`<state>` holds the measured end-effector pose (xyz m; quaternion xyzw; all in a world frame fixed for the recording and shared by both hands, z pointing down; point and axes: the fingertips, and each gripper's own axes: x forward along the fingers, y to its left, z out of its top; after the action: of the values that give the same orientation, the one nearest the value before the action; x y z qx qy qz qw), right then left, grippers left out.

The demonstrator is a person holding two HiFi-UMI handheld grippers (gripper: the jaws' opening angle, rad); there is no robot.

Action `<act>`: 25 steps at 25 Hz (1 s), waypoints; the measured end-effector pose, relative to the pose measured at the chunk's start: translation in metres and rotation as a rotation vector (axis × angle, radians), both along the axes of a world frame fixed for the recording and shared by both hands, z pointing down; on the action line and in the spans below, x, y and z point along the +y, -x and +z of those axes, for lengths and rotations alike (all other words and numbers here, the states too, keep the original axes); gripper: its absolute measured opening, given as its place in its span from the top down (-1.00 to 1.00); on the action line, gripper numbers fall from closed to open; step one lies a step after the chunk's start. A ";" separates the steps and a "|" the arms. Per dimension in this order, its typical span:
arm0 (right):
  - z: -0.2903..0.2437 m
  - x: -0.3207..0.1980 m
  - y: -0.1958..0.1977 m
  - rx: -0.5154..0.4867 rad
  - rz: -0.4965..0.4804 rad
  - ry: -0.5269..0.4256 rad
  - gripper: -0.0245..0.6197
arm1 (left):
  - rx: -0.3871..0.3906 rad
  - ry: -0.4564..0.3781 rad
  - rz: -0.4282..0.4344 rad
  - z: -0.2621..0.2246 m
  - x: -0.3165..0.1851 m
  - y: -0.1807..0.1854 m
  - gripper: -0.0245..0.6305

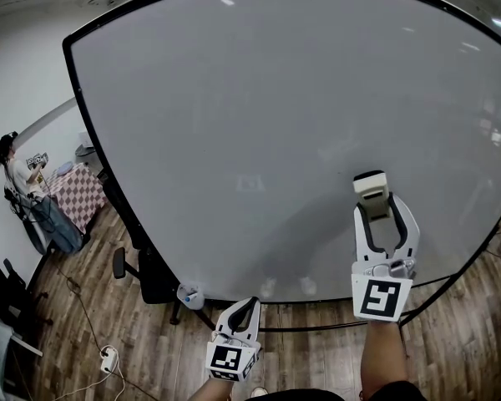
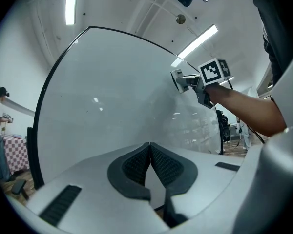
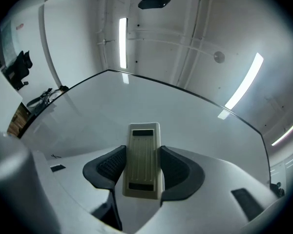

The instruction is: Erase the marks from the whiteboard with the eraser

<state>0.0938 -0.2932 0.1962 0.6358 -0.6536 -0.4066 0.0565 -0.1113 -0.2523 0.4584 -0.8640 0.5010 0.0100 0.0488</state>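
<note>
**Asker:** What have you got, counted out?

**Me:** One whiteboard (image 1: pixel 250 115), one eraser (image 3: pixel 142 147), and my two claws. My right claw (image 1: pixel 376 205) is clenched on the eraser, one pad on each long side. The eraser stands lengthwise between them and sticks out past the tips.

**Asker:** Where on the board is it?

**Me:** In the head view it's at about 4 o'clock from the board's centre, above the bottom edge. Its front end is at the surface. I can't tell whether it presses against it.

**Asker:** And the other claw?

**Me:** My left claw (image 2: pixel 150 149) is clenched on nothing, with the ribbed pads meeting at the tips. It hangs below the board's bottom edge, at 6 o'clock in the head view and well apart from the right one.

**Asker:** What's on the board?

**Me:** One faint grey smudge near the middle. The rest is pale, with reflections of the lights.

**Asker:** What else is around?

**Me:** At 8 o'clock, one dark office chair (image 1: pixel 146 270) stands against the board's frame on the wooden floor (image 1: pixel 67 324). Beyond it, at 9 o'clock, are one table (image 1: pixel 77 192) with a checked cloth and one person (image 1: pixel 12 174) beside it. One power strip (image 1: pixel 108 359) lies on the floor at 7 o'clock. Nothing stands between the eraser and the board.
</note>
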 end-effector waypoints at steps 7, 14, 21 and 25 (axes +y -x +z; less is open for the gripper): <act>0.032 -0.016 0.054 0.035 -0.083 0.121 0.16 | 0.008 -0.017 -0.010 -0.008 -0.003 -0.004 0.86; 0.036 -0.032 0.080 0.076 -0.048 0.152 0.16 | 0.020 -0.015 -0.038 -0.008 -0.006 0.012 0.86; 0.015 -0.036 0.066 0.076 -0.020 0.087 0.16 | 0.021 -0.016 -0.047 -0.007 -0.005 0.017 0.86; -0.010 -0.036 0.033 0.027 0.036 0.043 0.16 | 0.016 -0.007 -0.050 -0.004 -0.003 0.019 0.86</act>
<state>0.0609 -0.3291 0.1863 0.6407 -0.6498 -0.3998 0.0862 -0.1306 -0.2552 0.4544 -0.8509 0.5227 0.0176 0.0483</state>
